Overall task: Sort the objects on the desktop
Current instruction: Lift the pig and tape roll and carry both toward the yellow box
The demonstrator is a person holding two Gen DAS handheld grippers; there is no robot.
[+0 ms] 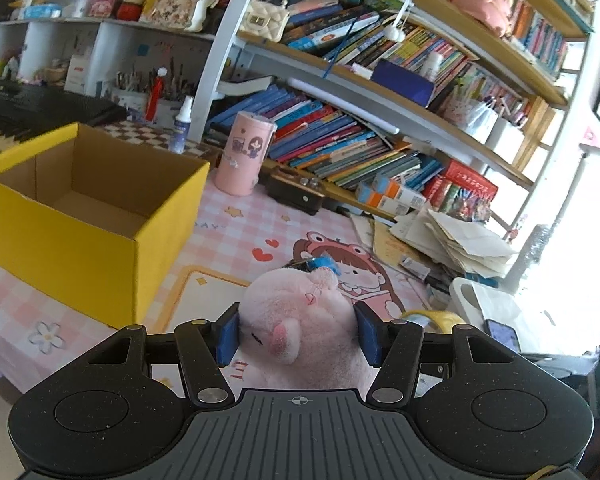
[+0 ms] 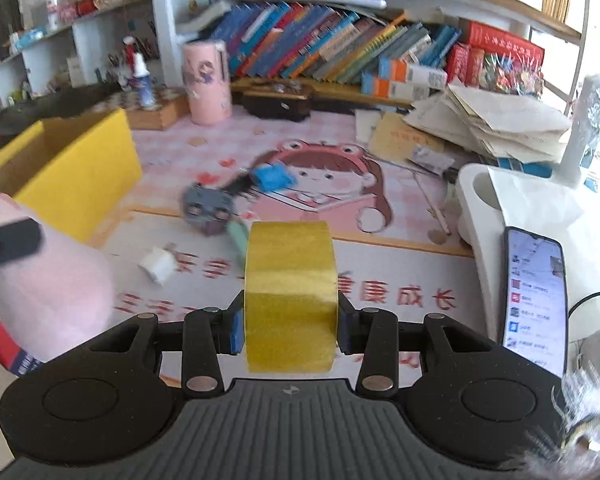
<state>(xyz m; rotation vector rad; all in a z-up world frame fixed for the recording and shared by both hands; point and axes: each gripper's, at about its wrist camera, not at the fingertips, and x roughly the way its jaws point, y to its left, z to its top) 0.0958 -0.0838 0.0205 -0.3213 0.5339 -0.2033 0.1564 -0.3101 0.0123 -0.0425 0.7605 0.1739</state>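
Over the pink desk mat, the yellow box gapes at your left; your left gripper pinches the pink plush toy, your right gripper clamps the yellow tape roll. Next, probably carry both leftward, clearing the box's near rim.

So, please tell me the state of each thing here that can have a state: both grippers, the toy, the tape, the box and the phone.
Left gripper: jaws shut on the pink plush toy.
Pink plush toy: held, lifted off the mat.
Right gripper: jaws shut on the yellow tape roll.
Yellow tape roll: held by its flat sides.
Yellow box: open, nothing visible inside.
Phone: screen on, propped up.
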